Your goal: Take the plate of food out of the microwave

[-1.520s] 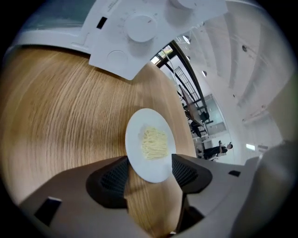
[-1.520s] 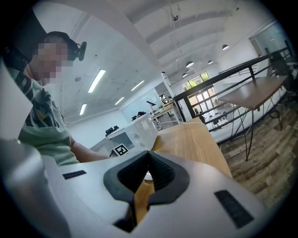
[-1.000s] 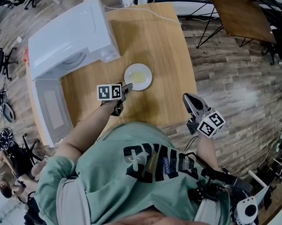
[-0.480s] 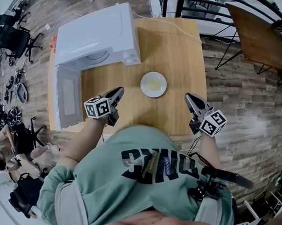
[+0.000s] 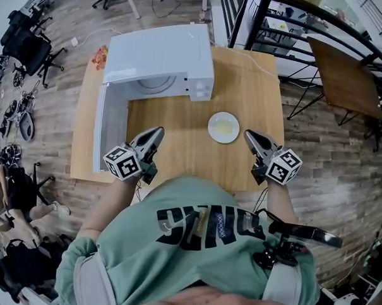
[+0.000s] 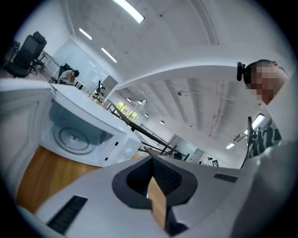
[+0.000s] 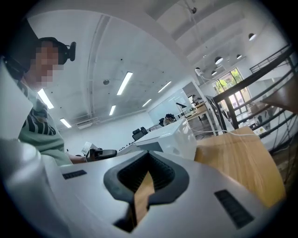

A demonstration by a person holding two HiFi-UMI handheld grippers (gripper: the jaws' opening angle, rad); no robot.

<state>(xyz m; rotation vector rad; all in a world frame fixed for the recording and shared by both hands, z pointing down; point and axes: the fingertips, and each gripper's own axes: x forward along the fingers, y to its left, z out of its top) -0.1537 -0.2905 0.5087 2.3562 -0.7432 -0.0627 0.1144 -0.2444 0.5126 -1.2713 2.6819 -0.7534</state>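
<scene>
A wood-plank floor runs under a light wooden table (image 5: 179, 142), with black office chairs (image 5: 28, 43) far off to the left and a darker table (image 5: 343, 70) to the right. A white microwave (image 5: 160, 56) stands at the far left of the light table. Its door (image 5: 110, 129) is swung open toward the near edge, and the round turntable shows inside the bare cavity.

The plate of food (image 5: 223, 128), white with a pale yellow patch, sits out on the tabletop. It is just near and right of the microwave's front corner, touching neither gripper.

The left gripper (image 5: 159, 131) hangs near the table's near edge beside the open door. Its jaws have just been closing and now meet, clenched on nothing. The right gripper (image 5: 248, 135) hangs just near and right of the plate, its jaws likewise pressed together and empty.
</scene>
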